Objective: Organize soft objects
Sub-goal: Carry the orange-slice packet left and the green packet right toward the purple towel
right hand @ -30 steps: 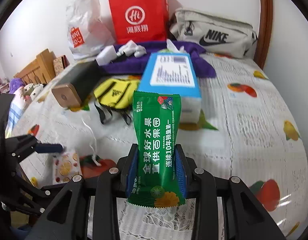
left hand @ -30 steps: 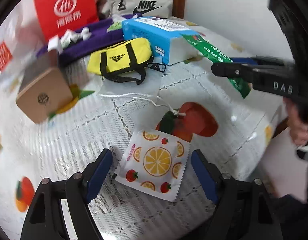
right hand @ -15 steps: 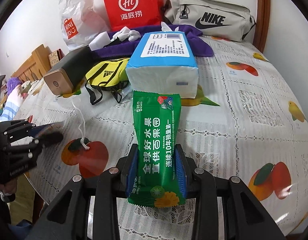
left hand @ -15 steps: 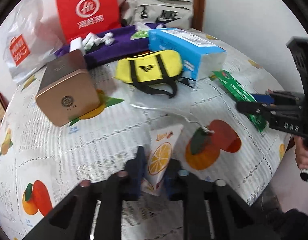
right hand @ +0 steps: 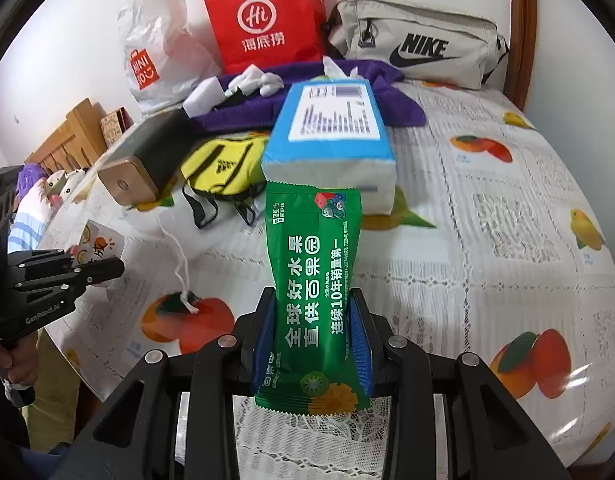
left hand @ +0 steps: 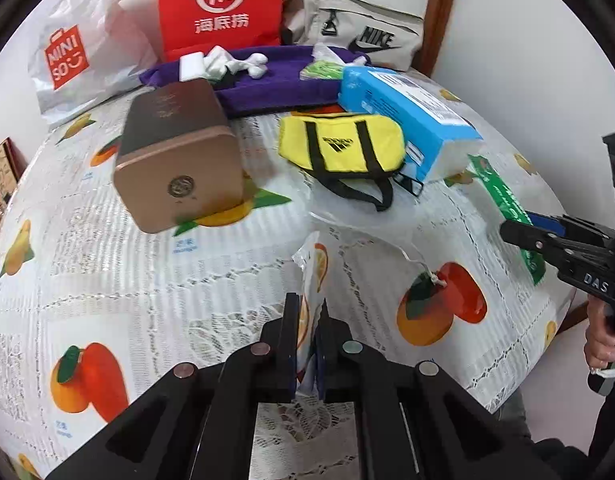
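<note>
My left gripper point(left hand: 307, 312) is shut on a white fruit-print packet point(left hand: 315, 264), which stands on edge between the jaws, lifted off the fruit-print tablecloth point(left hand: 107, 264). My right gripper point(right hand: 313, 316) is shut on a green snack pouch point(right hand: 313, 272), held upright above the cloth. In the right wrist view the left gripper point(right hand: 111, 268) shows at the left edge with the packet point(right hand: 93, 246) behind its tips. The left wrist view shows the right gripper point(left hand: 519, 232) at the right, with the pouch point(left hand: 503, 196) sticking out of it.
On the table lie a yellow Adidas pouch point(left hand: 339, 144), a blue tissue pack point(left hand: 407, 120), a bronze box point(left hand: 175, 160), a clear drawstring bag point(left hand: 359, 220) and a purple towel point(left hand: 279, 80). Behind stand a red paper bag point(left hand: 221, 4), a white Miniso bag point(left hand: 79, 52) and a grey Nike bag point(left hand: 359, 28).
The left gripper closed on the fruit-print packet, which lay flat between open jaws, and lifted it on edge. The right gripper kept its hold on the green pouch.
</note>
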Tool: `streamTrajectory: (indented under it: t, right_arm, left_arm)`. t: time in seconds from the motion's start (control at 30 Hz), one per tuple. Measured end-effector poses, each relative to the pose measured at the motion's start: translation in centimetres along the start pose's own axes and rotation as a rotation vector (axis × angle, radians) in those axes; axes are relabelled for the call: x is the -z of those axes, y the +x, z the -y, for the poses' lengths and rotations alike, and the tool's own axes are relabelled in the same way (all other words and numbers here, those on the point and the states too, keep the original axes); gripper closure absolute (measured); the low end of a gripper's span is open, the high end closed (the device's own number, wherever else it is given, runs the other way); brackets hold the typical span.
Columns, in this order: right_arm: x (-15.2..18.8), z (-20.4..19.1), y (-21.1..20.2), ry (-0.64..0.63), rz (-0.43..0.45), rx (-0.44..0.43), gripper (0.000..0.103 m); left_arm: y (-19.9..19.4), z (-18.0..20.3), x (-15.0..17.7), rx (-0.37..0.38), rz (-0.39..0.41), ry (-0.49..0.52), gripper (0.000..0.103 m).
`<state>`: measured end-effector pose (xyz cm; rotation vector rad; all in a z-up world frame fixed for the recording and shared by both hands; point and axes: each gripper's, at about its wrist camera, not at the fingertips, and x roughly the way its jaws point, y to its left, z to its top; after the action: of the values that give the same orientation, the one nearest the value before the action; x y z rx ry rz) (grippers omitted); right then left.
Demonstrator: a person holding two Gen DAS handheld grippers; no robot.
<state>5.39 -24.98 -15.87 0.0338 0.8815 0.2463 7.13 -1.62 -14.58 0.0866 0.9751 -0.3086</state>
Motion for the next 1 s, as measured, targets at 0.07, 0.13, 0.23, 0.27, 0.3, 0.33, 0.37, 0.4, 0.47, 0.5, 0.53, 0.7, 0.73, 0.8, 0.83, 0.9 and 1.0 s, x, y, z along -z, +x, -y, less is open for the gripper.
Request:
streamTrajectory:
  t: [0.07, 0.13, 0.23, 0.27, 0.3, 0.33, 0.37, 0.4, 0.47, 0.5, 0.53, 0.7, 0.73, 0.8, 0.83, 0.9, 1.0]
  right_arm:
    - [-0.3, -0.1, -0.4, -0.002, 0.009, -0.012, 0.068]
    - [-0.7, -0.4, -0.8, -0.007, 0.021, -0.013, 0.068]
    - [-1.5, -0.9, -1.5, -0.030, 0.037, -0.014, 0.068]
    - [-1.8, -1.0, -1.7, -0.035, 0.044, -0.015, 0.068]
    - [-2.2, -1.2, -1.9, -0.040, 0.051, -0.019, 0.068]
    - [-2.5, -1.3, -2.1, -0.043, 0.055, -0.021, 0.068]
    - [-2.8, -1.4, -2.2, -0.045, 0.058, -0.023, 0.068]
    - [-3.2, -1.6, -2.3, -0.050, 0.062, -0.022, 0.068]
    - [-3.9, -1.7, -2.4, -0.052, 0.065, -0.024, 0.068]
    - [-4.2, -1.7, -2.4, -0.053, 0.064, -0.027, 0.068]
    - [-4.5, -1.7, -2.4, -0.054, 0.065, -0.028, 0.068]
    - [-6.1, -1.5, -2.5, -0.051, 0.081, -0.032, 0.068]
    - [-6.4, -1.5, -2.5, -0.052, 0.083, -0.031, 0.068]
    - [-6.9, -1.5, -2.5, -0.057, 0.085, -0.029, 0.068]
    - [-7.3, -1.5, -2.5, -0.059, 0.086, -0.027, 0.068]
    - [-8.0, -1.5, -2.4, -0.055, 0.086, -0.026, 0.068]
    - [-9.0, -1.4, -2.2, -0.055, 0.092, -0.028, 0.068]
  left_arm:
    - [-0.5, -0.3, -0.4, -0.004, 0.008, -0.015, 0.096]
    - [-1.1, -0.5, -0.9, -0.012, 0.022, -0.028, 0.096]
    - [-2.0, -0.9, -1.7, -0.023, 0.045, -0.057, 0.096]
    - [-2.2, -1.0, -1.9, -0.025, 0.049, -0.063, 0.096]
    - [-2.4, -1.2, -2.1, -0.033, 0.051, -0.074, 0.096]
    - [-2.5, -1.4, -2.4, -0.042, 0.047, -0.082, 0.096]
    - [-2.6, -1.5, -2.7, -0.049, 0.043, -0.086, 0.096]
    - [-2.8, -1.6, -3.0, -0.049, 0.051, -0.091, 0.096]
    - [-3.1, -1.8, -3.5, -0.048, 0.060, -0.096, 0.096]
    - [-3.4, -1.8, -3.9, -0.050, 0.066, -0.097, 0.096]
    - [-3.5, -1.9, -4.2, -0.054, 0.069, -0.100, 0.096]
    - [-4.2, -2.1, -5.7, -0.059, 0.081, -0.109, 0.096]
    - [-4.3, -2.2, -5.9, -0.062, 0.085, -0.110, 0.096]
    - [-4.5, -2.3, -6.6, -0.063, 0.090, -0.117, 0.096]
    - [-4.5, -2.4, -6.9, -0.061, 0.092, -0.119, 0.096]
    - [-4.6, -2.6, -7.6, -0.063, 0.099, -0.123, 0.096]
    - [-4.4, -3.0, -8.6, -0.067, 0.103, -0.133, 0.096]
